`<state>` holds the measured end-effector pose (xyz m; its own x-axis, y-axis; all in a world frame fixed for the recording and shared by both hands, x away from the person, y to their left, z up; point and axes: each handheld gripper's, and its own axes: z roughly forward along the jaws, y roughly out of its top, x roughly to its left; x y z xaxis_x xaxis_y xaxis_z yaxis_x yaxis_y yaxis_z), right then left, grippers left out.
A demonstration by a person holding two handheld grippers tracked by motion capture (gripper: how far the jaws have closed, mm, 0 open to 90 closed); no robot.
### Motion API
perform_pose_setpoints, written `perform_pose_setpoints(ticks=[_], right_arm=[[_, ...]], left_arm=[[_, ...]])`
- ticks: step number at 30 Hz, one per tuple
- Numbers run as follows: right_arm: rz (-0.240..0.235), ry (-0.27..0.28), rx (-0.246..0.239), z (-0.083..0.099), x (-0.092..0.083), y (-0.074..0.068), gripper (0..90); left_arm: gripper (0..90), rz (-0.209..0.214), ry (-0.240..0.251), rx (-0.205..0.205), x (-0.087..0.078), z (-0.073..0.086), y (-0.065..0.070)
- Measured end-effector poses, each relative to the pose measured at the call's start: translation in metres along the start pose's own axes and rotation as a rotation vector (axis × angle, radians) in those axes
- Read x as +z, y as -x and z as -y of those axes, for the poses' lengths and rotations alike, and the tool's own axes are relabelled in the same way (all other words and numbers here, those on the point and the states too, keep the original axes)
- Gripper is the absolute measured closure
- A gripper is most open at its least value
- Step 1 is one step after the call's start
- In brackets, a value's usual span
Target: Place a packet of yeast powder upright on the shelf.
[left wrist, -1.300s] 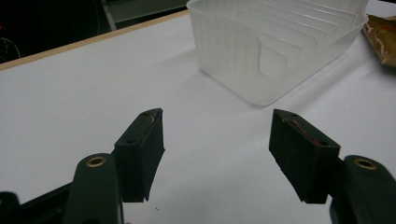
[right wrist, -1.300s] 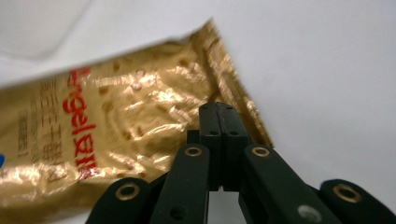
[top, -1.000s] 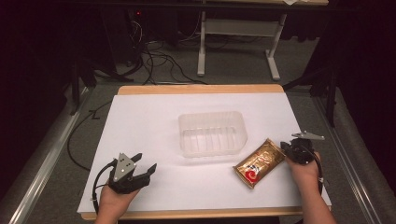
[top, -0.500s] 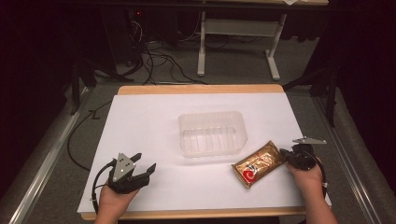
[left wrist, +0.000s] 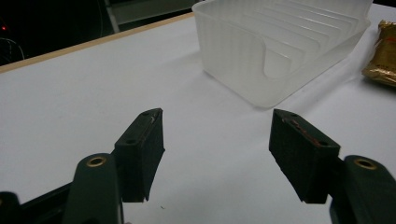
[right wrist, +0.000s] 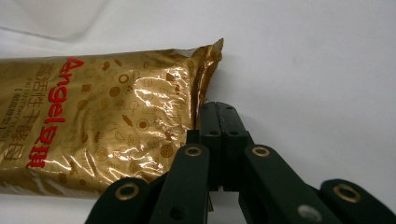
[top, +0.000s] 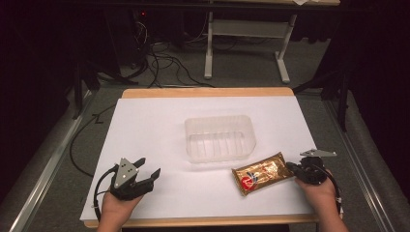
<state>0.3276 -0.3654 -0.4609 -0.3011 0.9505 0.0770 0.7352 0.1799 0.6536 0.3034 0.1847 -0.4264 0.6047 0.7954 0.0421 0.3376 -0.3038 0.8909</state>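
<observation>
A gold foil packet (top: 263, 172) is lying flat on the white desk (top: 154, 130), near the front right corner and a little inside the front edge. Red letters reading "Angel" and small golden pictures are printed on its shiny face, as is seen in the right gripper view (right wrist: 100, 123). In the high view the packet is placed at a slant, with its right end farther from the front edge than its left end.

The right end of the packet is met by the right gripper (top: 293, 167). In the right gripper view the two black jaws are pressed fully together at the crimped seam of the packet (right wrist: 219, 116). The seam edge is seen just beside the closed pads, but whether a piece of the foil is really caught between them cannot be told. The gripper is held by the right hand (top: 316, 186), close to the right edge of the desk.

A clear plastic tray (top: 220, 137) with a ribbed floor is standing upright near the middle of the desk, just behind the packet and apart from it.

The left gripper (top: 148, 170) is held near the front left corner. Its jaws are spread wide, and only bare desk surface is seen between the pads (left wrist: 140, 149).
</observation>
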Motion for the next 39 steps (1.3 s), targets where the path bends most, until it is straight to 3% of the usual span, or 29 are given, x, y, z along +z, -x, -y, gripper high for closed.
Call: perform_pose_setpoints(ticks=[11,24,33,39], right_arm=[[-0.012,-0.002,-0.011,0.011,-0.010,-0.009,90.0],[-0.012,0.002,-0.033,0.011,-0.010,-0.011,89.1],[0.011,0.007,-0.017,0.013,-0.013,-0.013,84.4],[0.044,0.039,0.037,0.016,-0.021,-0.015,75.7]], left_arm=[[36.0,0.001,0.007,-0.004,-0.001,-0.001,-0.001],[36.0,0.001,0.007,-0.006,0.000,-0.001,-0.001],[36.0,0.006,0.008,-0.002,0.002,-0.002,0.001],[36.0,0.010,0.009,-0.001,0.003,-0.003,0.000]])
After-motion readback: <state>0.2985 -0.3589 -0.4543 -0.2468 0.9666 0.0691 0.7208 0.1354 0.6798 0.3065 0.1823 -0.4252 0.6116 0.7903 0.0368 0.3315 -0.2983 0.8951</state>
